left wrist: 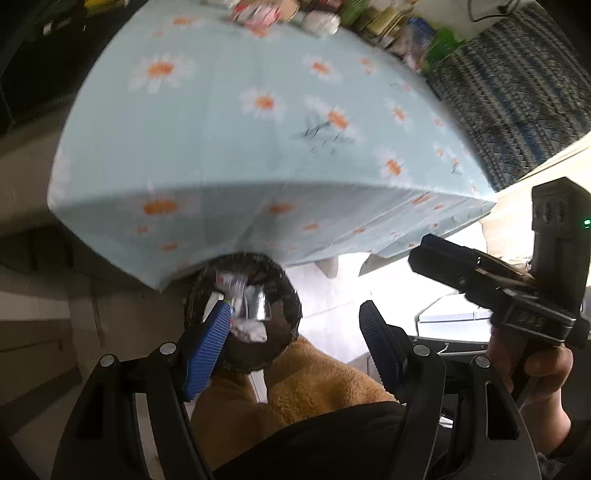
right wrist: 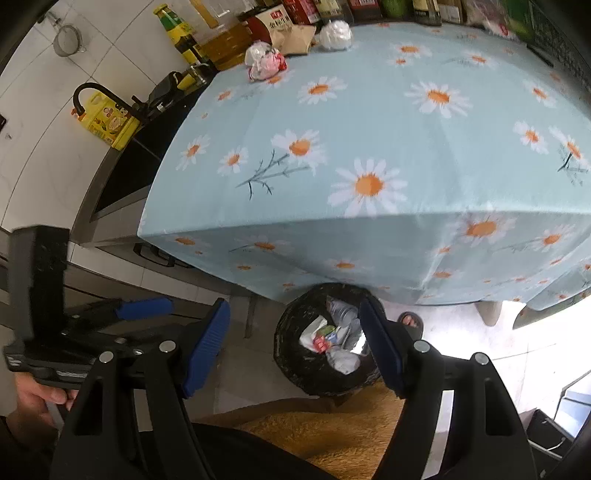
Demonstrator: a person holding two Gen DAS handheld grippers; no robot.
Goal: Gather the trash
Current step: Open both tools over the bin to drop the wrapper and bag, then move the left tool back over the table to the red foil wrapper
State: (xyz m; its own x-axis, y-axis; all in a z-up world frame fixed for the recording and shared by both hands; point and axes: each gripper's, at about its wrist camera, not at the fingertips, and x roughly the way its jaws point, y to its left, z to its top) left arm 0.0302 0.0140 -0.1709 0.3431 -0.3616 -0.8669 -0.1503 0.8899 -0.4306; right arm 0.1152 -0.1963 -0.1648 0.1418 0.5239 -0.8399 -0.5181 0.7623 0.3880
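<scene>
Item 1: black trash bin [right wrist: 328, 343] on the floor under the daisy tablecloth [right wrist: 369, 129], holding wrappers.
Item 2: right gripper [right wrist: 295, 347], jaws wide, empty; bin at 12 o'clock between its fingers.
Item 3: left gripper [left wrist: 299, 336], jaws wide, empty; bin at 11 o'clock.
Item 4: crumpled wrapper [right wrist: 265, 61] at the table's far edge, 12 o'clock.

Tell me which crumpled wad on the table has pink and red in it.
The crumpled wrapper nearer the table's left edge, showing pink and red; the other wad, farther back to its right, is plain white.

We see a pale blue tablecloth [right wrist: 369, 122] patterned with white, orange-centred daisies, a black bin [right wrist: 295, 354], blue finger pads [right wrist: 207, 347] and a yellow bottle [right wrist: 109, 123] far left.
</scene>
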